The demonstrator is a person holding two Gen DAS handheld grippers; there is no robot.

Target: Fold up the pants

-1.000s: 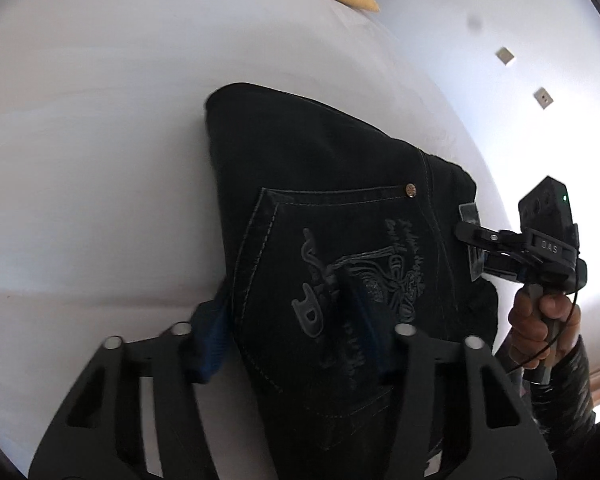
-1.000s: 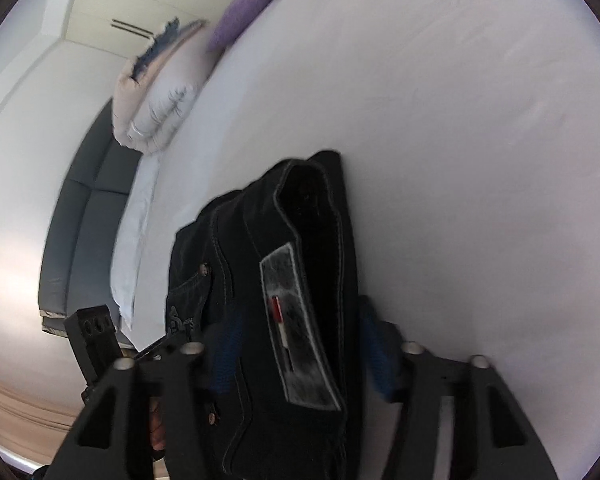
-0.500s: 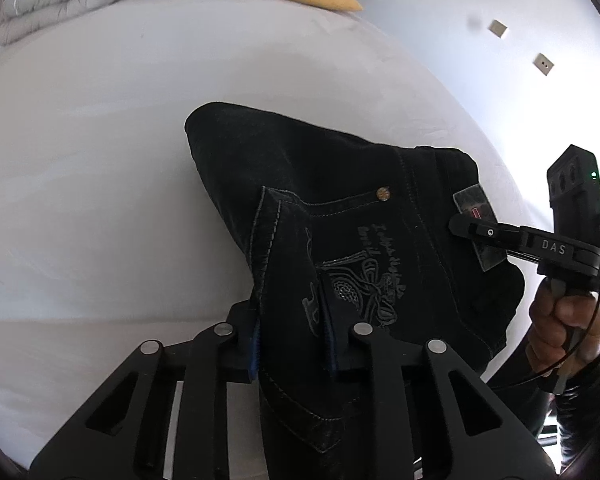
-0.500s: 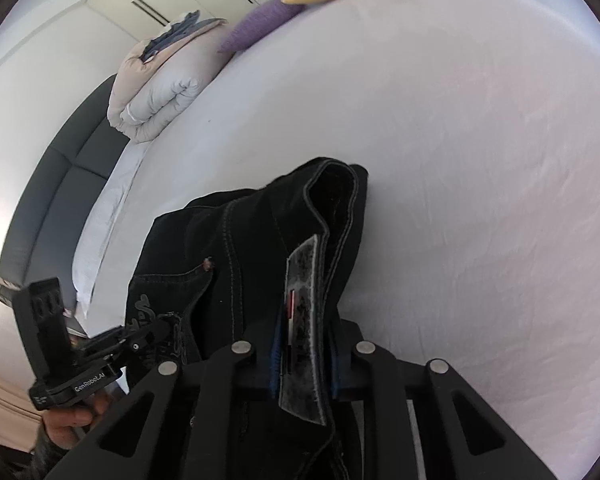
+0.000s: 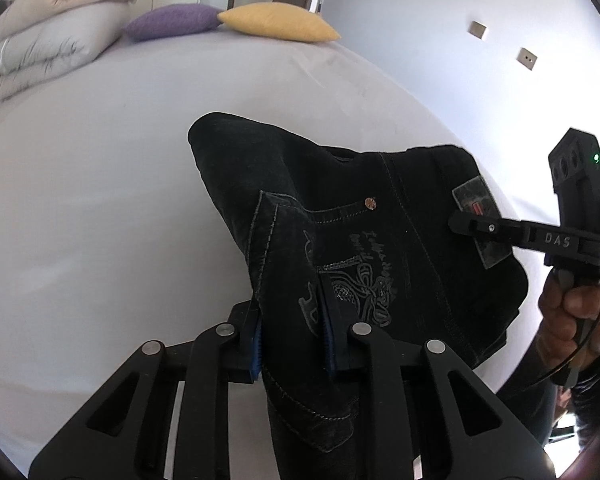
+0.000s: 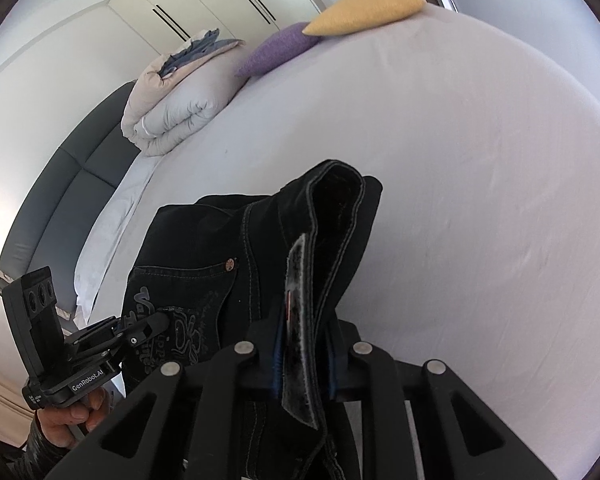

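White bed (image 5: 100,208) carries a folded duvet (image 6: 180,108) and 2 cushions, purple (image 5: 168,24) and yellow (image 5: 276,22), at its far edge. Black pants (image 5: 340,240) hang above the bed. Left gripper (image 5: 294,338) is clamped on the embroidered back pocket; right gripper (image 6: 302,354) is clamped on the waistband patch (image 6: 298,320).

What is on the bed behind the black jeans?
Behind the black jeans, the bed holds a purple cushion, a yellow cushion and a folded duvet. The sheet under the jeans is hidden.
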